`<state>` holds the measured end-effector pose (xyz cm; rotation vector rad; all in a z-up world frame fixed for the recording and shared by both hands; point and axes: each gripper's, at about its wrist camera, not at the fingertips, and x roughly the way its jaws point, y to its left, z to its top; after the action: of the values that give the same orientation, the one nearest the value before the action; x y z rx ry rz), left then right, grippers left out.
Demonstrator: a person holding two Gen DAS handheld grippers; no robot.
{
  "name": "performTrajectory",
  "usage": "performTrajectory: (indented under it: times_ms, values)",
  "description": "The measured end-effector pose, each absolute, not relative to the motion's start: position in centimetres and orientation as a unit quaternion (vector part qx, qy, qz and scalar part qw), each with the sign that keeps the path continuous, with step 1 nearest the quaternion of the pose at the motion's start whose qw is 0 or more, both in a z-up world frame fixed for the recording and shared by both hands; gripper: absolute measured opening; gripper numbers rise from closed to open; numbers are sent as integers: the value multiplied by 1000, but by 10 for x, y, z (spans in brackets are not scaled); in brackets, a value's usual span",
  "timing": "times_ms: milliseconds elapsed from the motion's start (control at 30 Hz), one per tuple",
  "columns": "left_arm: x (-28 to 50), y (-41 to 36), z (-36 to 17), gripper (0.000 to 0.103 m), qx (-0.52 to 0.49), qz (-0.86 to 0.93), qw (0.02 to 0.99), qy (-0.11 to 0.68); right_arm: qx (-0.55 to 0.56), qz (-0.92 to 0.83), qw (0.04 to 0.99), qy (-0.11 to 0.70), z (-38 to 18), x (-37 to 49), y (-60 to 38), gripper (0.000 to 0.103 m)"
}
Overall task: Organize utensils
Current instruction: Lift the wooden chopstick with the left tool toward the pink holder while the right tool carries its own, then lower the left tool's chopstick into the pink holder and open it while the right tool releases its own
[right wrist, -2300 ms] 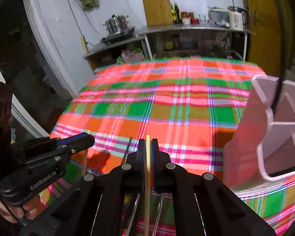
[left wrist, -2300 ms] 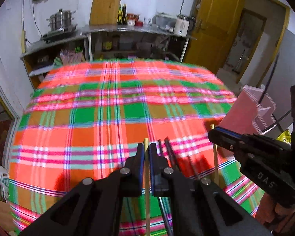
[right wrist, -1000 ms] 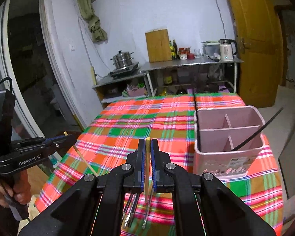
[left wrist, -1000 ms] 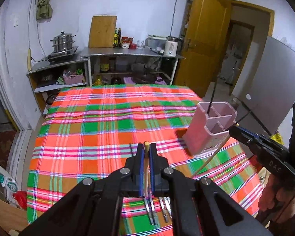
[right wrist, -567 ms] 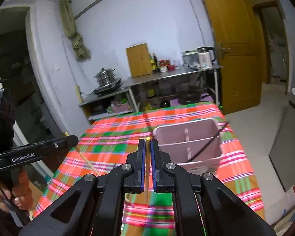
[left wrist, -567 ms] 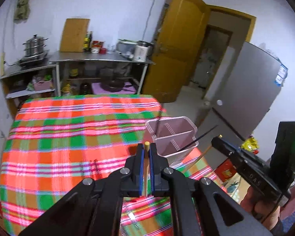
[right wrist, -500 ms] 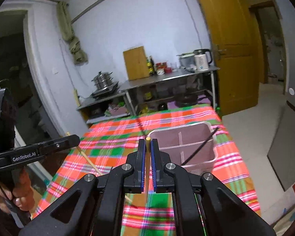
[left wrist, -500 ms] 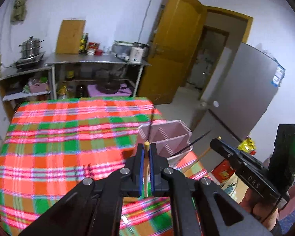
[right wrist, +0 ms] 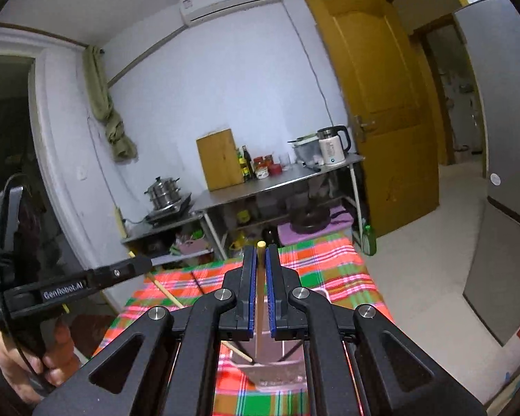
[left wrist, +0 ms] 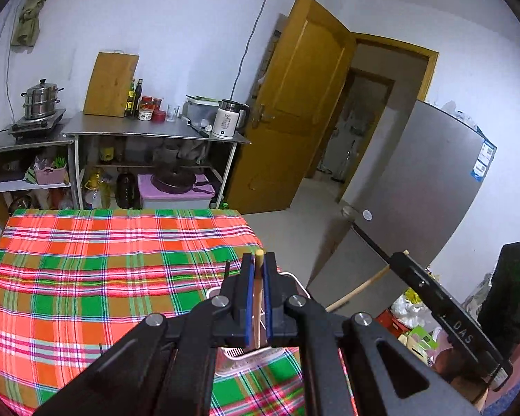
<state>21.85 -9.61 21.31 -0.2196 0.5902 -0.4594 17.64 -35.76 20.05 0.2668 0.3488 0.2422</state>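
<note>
My left gripper (left wrist: 258, 270) is shut on a wooden chopstick (left wrist: 258, 298) that hangs down over the pink utensil holder (left wrist: 256, 355), which stands on the plaid tablecloth (left wrist: 104, 277) and is mostly hidden behind the jaws. My right gripper (right wrist: 259, 263) is shut on a second wooden chopstick (right wrist: 259, 312), its lower end inside the pink holder (right wrist: 277, 374). The right gripper also shows in the left wrist view (left wrist: 398, 260), the left gripper in the right wrist view (right wrist: 145, 263), its chopstick (right wrist: 170, 296) slanting down to the holder's rim.
A steel counter (left wrist: 156, 128) with a cutting board, bottles and a white kettle (left wrist: 227, 123) stands behind the table. A steamer pot (left wrist: 40, 98) sits at the left. A yellow door (left wrist: 294, 111) and a grey fridge (left wrist: 416, 208) are at the right.
Both grippers have risen from the table with their chopsticks and moved over the pink holder. The chopstick ends now point down into it.
</note>
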Motion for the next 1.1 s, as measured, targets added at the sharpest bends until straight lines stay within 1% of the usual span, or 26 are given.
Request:
performTrajectory:
  times_ms: [133, 333, 633, 733, 767, 800, 933, 1100]
  values:
    - [231, -100, 194, 6, -109, -218, 922, 302, 131, 116, 968, 182, 188, 190, -354, 5]
    - [244, -104, 162, 6, -105, -206, 915, 330, 120, 112, 962, 220, 156, 210, -344, 5]
    - [247, -108, 140, 7, -101, -212, 908, 347, 112, 109, 952, 262, 126, 225, -342, 5]
    - [247, -109, 137, 19, -98, -216, 907, 348, 112, 109, 950, 270, 122, 226, -343, 5]
    - [246, -109, 138, 25, -97, -217, 907, 347, 111, 111, 950, 271, 122, 226, -343, 5]
    - [246, -108, 138, 27, -97, -218, 908, 345, 110, 111, 950, 270, 123, 225, -343, 6]
    - [239, -103, 144, 27, -96, -220, 911, 335, 109, 110, 953, 262, 127, 221, -344, 12]
    - [222, -91, 157, 27, -89, -220, 920, 312, 107, 111, 958, 242, 141, 207, -341, 13]
